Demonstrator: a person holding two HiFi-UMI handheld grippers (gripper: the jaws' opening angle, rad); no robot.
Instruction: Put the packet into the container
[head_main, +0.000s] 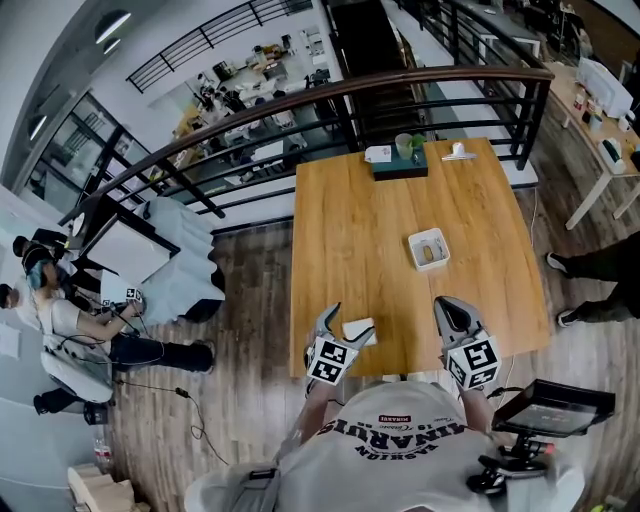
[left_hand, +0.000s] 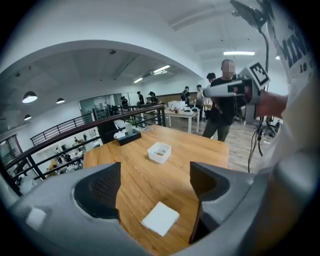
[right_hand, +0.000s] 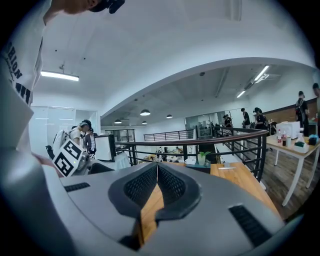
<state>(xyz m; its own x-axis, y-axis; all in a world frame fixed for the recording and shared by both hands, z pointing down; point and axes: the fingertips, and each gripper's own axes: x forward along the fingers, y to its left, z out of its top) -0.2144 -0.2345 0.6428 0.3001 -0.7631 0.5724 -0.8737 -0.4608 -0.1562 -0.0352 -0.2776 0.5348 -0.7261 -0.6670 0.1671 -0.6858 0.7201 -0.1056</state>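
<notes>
The left gripper (left_hand: 155, 181) stands open over the flat white square packet (left_hand: 160, 218) lying on the wooden table (left_hand: 140, 172), well apart from the small white square container (left_hand: 159, 151); the right gripper (right_hand: 157, 176) is closed and empty.

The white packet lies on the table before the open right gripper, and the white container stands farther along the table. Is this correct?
Not quite: the open gripper at the packet is the left gripper, not the right, as the left gripper view shows. The packet lies on the table and the container stands farther along it.
</notes>
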